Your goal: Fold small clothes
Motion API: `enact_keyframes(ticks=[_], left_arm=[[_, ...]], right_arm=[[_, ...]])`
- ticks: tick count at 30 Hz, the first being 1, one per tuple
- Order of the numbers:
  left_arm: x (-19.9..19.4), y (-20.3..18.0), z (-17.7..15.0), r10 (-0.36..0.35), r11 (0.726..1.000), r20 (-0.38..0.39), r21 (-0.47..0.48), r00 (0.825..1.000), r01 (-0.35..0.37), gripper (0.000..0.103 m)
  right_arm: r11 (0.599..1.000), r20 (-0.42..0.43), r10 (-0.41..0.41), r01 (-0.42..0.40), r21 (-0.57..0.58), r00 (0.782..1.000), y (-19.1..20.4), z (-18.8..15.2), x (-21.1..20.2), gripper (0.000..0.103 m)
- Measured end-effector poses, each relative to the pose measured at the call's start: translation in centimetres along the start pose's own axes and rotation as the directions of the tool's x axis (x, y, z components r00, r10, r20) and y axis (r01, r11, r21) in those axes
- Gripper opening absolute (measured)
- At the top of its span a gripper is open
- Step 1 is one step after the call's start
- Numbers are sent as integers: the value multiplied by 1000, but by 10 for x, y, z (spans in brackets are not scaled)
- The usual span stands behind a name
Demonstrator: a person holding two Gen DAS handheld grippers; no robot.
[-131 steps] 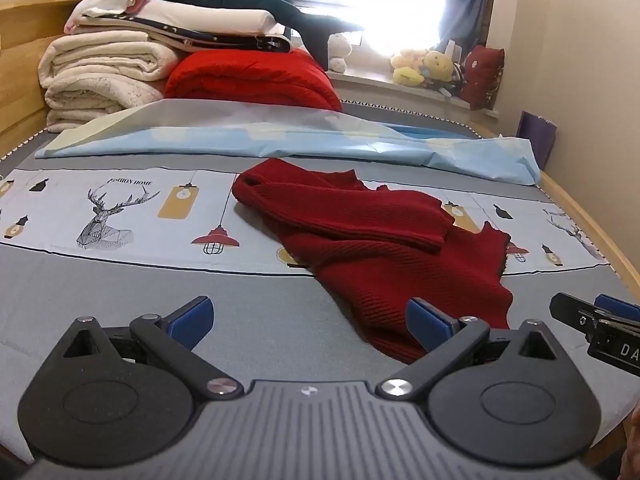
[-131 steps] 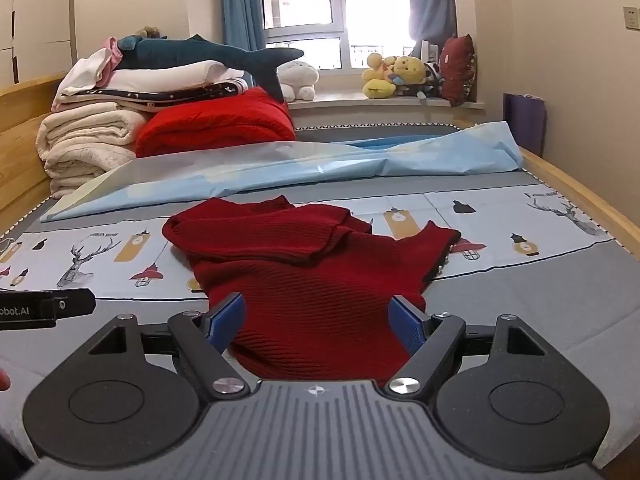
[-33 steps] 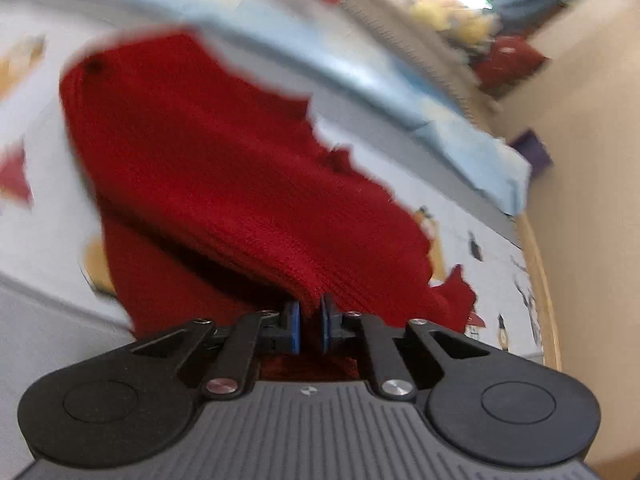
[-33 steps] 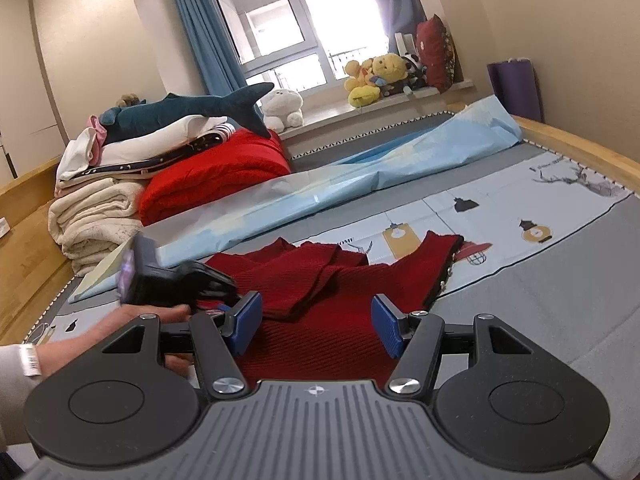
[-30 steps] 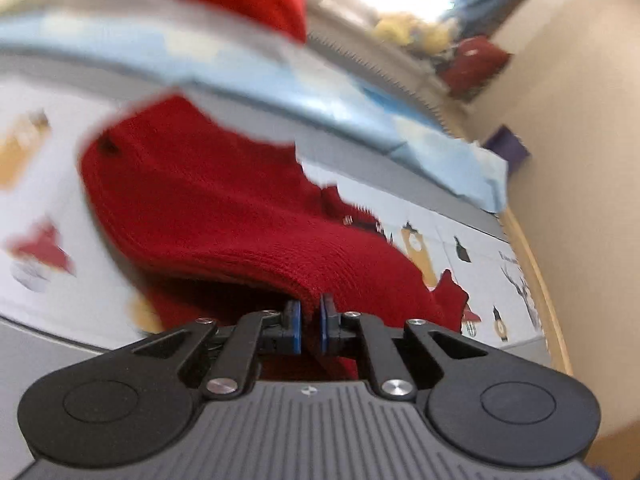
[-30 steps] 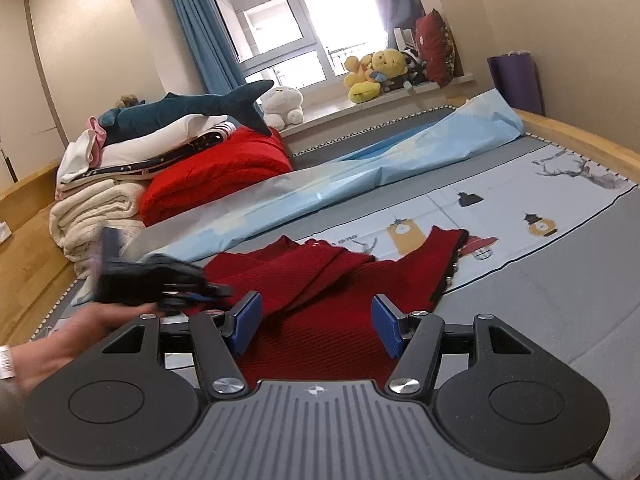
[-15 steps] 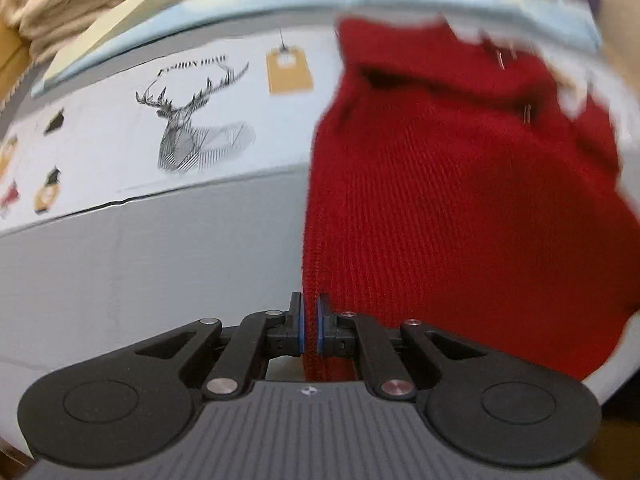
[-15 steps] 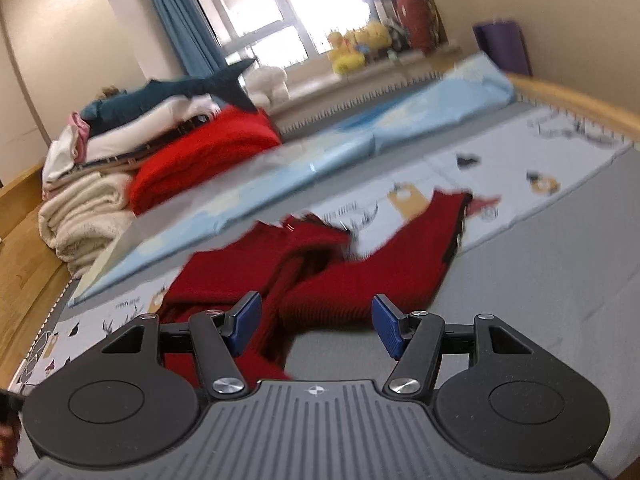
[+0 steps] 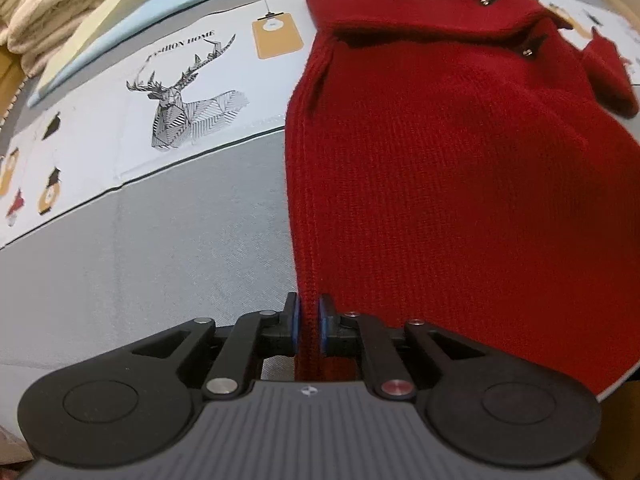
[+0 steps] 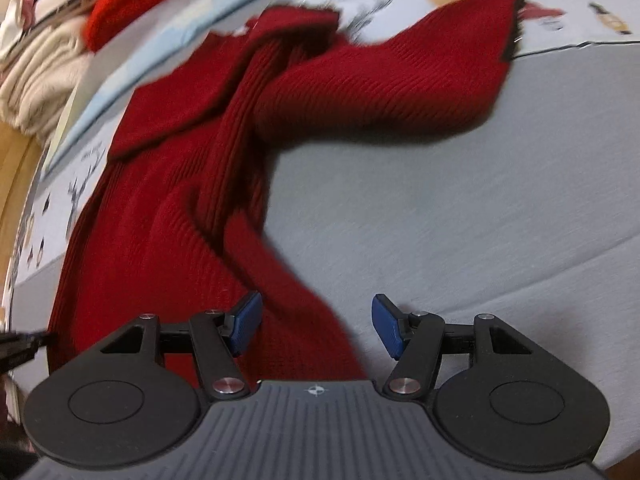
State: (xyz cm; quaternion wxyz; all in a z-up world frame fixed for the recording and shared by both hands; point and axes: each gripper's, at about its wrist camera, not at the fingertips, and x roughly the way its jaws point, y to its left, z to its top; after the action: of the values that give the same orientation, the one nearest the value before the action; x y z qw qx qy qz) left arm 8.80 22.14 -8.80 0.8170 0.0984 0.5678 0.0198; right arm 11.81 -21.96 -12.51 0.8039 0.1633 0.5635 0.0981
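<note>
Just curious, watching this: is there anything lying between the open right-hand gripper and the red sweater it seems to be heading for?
Nothing visible. The right gripper stands open directly over the red sweater, whose near edge already lies between its fingers, with only grey bedding beside it. The left gripper, jaws opening, has the sweater's edge between its pads.

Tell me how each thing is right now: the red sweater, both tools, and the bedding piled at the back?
red sweater: lying on the bed, partly spread, one sleeve folded across the top, its right side bunched.
left tool: jaws opening, sweater's edge between them.
right tool: open wide above the sweater's lower corner, gripping nothing.
cream blankets: folded and stacked.
light blue sheet: lying rumpled across the bed.
</note>
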Motion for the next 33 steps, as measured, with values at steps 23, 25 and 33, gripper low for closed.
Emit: enact_keyframes(ticks=[23, 25, 33], left_arm=[[44, 7, 39, -66, 976, -9, -211, 998, 63, 54], [48, 3, 43, -58, 975, -14, -215, 998, 54, 54], [59, 7, 49, -41, 974, -19, -224, 999, 36, 54]], right_arm=[[952, 231, 40, -108, 286, 972, -38, 101, 43, 78], [931, 216, 47, -121, 344, 975, -44, 110, 54, 78], [886, 267, -16, -111, 451, 964, -59, 140, 62, 73]])
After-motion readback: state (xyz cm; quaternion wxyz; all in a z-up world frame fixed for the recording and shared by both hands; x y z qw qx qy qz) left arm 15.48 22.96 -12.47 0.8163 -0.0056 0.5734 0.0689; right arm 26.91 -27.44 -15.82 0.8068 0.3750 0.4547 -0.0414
